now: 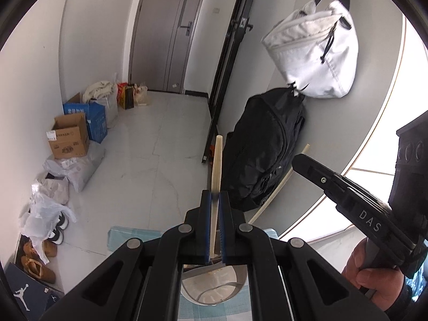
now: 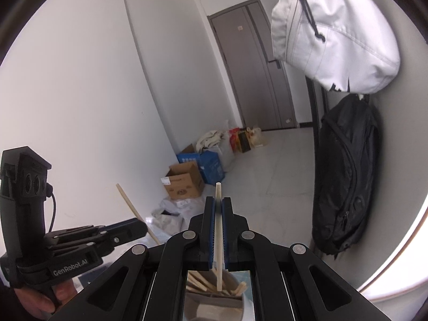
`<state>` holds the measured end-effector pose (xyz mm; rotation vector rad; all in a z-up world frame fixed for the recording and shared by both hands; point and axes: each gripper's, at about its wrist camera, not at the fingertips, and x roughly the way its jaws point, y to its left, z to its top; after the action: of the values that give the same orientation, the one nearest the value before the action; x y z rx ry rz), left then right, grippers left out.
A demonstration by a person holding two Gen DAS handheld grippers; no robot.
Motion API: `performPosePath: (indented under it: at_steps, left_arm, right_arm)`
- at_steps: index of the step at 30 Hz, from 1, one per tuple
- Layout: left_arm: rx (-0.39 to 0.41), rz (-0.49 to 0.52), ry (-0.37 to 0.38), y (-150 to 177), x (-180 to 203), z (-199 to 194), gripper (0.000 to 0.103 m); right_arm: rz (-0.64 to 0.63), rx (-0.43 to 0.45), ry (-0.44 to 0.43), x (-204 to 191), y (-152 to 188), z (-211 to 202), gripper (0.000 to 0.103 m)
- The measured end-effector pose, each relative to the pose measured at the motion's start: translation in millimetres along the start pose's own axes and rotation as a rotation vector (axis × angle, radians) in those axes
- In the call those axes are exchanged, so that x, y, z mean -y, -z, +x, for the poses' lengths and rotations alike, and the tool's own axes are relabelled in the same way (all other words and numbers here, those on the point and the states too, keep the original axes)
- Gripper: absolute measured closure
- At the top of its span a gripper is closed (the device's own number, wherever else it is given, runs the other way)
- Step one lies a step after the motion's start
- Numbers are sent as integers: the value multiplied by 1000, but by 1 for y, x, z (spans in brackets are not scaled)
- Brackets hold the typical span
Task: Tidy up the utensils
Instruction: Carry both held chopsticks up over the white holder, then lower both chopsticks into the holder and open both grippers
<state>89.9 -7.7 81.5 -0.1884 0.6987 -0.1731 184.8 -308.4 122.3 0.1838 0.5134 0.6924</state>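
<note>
Left gripper [image 1: 214, 200] fingers clamp one chopstick [image 1: 215, 171]; right gripper [image 2: 218, 208] likewise [image 2: 218, 230]. Cup [image 2: 214, 291] below holds several; these two remain.

Bright daylight blows out the right edge; fisheye bending, dark vignetted corners, fairly sharp.

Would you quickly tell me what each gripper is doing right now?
Left gripper: shut on a chopstick, above the metal cup.
Right gripper: shut on a second chopstick.
</note>
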Motion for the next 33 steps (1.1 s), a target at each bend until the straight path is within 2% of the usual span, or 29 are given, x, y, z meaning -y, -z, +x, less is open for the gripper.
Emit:
performPosePath:
  at_steps: [9, 15, 23, 27, 29, 32, 33]
  left_arm:
    - [-65, -19, 31, 10, -9, 31, 102]
    - [-108, 17, 47, 16, -7, 40, 102]
    - [-192, 47, 101, 24, -3, 56, 102]
    - [-253, 33, 129, 27, -5, 61, 102]
    - [-248, 27, 116, 28, -8, 57, 102]
    - [-227, 7, 139, 29, -12, 45, 100]
    - [-221, 6, 136, 29, -13, 42, 98]
  right_arm:
    - [-69, -78, 3, -2, 29, 29, 99]
    - [-63, -103, -21, 0, 49, 35, 99]
    - [-103, -136, -30, -7, 70, 42, 98]
    - [-90, -190, -11, -1, 87, 50, 97]
    - [-67, -192, -12, 3, 92, 47, 96]
    - [-40, -206, -40, 3, 96, 38, 92]
    - [-49, -196, -43, 0, 97, 34, 87]
